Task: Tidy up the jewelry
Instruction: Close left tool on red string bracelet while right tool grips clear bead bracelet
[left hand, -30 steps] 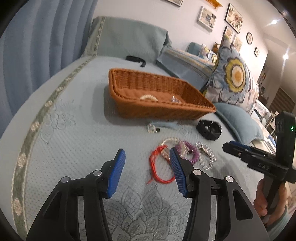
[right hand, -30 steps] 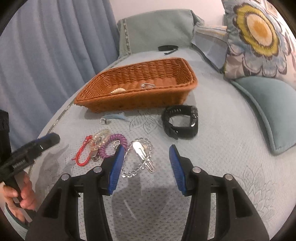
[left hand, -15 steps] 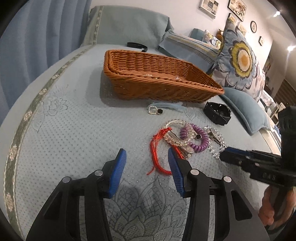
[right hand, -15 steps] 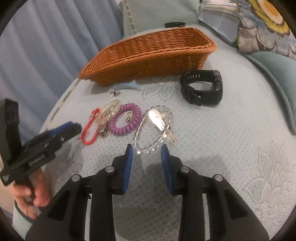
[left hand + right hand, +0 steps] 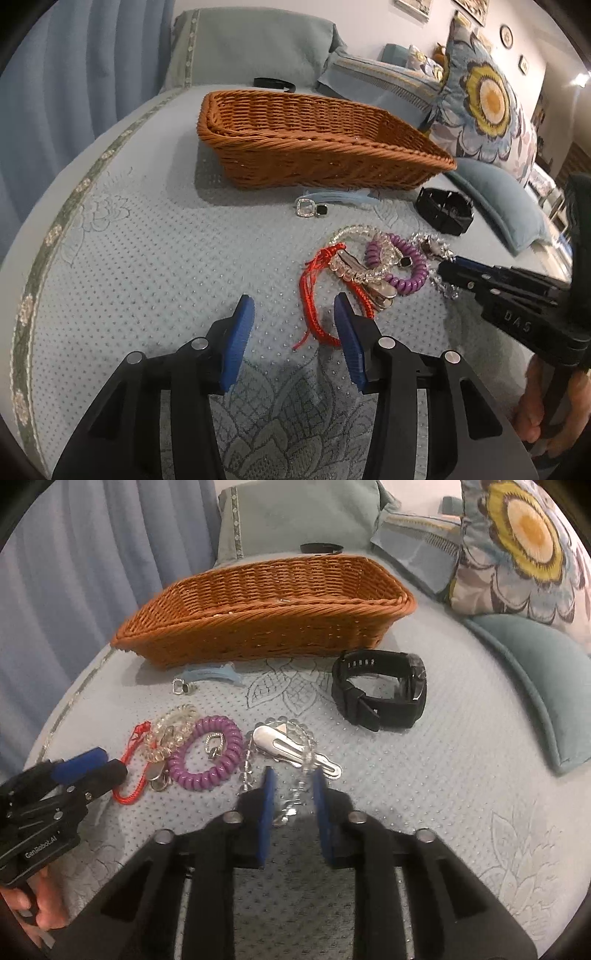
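A red cord bracelet (image 5: 314,295), clear bead bracelet (image 5: 354,254), purple coil band (image 5: 207,753) and clear bead chain (image 5: 295,786) lie close together near the brown basket (image 5: 266,620).

Both wrist views angle down, close — sharing the basket (image 5: 325,155).

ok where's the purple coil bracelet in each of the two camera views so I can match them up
Left wrist view: the purple coil bracelet lies right of centre, just beyond the red cord bracelet.
Right wrist view: the bracelet lies left of centre, beside the clear bead chain.
Shared landmark: the wicker basket sits behind it in both.
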A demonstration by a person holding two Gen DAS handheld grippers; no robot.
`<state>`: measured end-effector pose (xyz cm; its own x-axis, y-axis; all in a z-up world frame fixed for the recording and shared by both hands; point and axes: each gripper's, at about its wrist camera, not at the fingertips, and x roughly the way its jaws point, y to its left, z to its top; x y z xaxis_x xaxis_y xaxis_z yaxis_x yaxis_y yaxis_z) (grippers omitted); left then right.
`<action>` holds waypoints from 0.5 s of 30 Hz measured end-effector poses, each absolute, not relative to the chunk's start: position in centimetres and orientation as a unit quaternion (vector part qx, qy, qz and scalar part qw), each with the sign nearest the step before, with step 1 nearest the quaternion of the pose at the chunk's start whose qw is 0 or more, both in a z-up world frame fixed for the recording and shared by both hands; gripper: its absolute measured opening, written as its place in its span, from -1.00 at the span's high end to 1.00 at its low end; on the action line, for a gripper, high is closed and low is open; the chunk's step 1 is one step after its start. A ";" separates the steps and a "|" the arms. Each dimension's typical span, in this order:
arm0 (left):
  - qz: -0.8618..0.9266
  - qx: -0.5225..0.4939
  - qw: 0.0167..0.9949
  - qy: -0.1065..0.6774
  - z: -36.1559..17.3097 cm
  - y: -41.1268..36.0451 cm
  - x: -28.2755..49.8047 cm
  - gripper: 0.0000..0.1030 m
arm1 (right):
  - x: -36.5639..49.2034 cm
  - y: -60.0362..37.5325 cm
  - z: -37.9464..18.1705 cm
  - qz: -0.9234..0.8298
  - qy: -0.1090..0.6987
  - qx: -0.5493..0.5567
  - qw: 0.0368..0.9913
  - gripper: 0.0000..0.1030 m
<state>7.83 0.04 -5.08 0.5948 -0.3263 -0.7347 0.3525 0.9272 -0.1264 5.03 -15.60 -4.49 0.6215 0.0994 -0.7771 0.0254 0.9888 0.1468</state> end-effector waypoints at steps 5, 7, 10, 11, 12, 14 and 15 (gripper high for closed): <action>-0.164 0.062 0.899 0.401 -5.2 -1.1 7.5 0.48 | 4.5 -15.3 -4.4 0.029 0.432 0.055 0.900 0.88; -0.165 0.069 0.899 0.399 -5.2 -1.2 7.4 0.92 | 4.2 -15.2 -4.2 0.033 0.430 0.050 0.901 0.88; -0.169 0.063 0.901 0.395 -4.9 -0.9 7.4 0.96 | 3.8 -15.2 -3.8 0.042 0.422 0.054 0.904 0.88; -0.172 0.058 0.901 0.394 -4.8 -0.9 7.4 0.96 | 3.7 -15.2 -3.6 0.044 0.418 0.055 0.906 0.88; -0.179 0.050 0.902 0.390 -4.4 -0.7 7.3 0.96 | 3.5 -15.3 -3.2 0.047 0.412 0.057 0.908 0.88; -0.184 0.041 0.906 0.378 -3.7 -0.2 7.0 0.96 | 3.0 -15.4 -2.3 0.057 0.398 0.062 0.913 0.88; -0.188 0.036 0.909 0.371 -3.1 0.1 6.8 0.96 | 2.8 -15.5 -2.0 0.061 0.392 0.064 0.916 0.88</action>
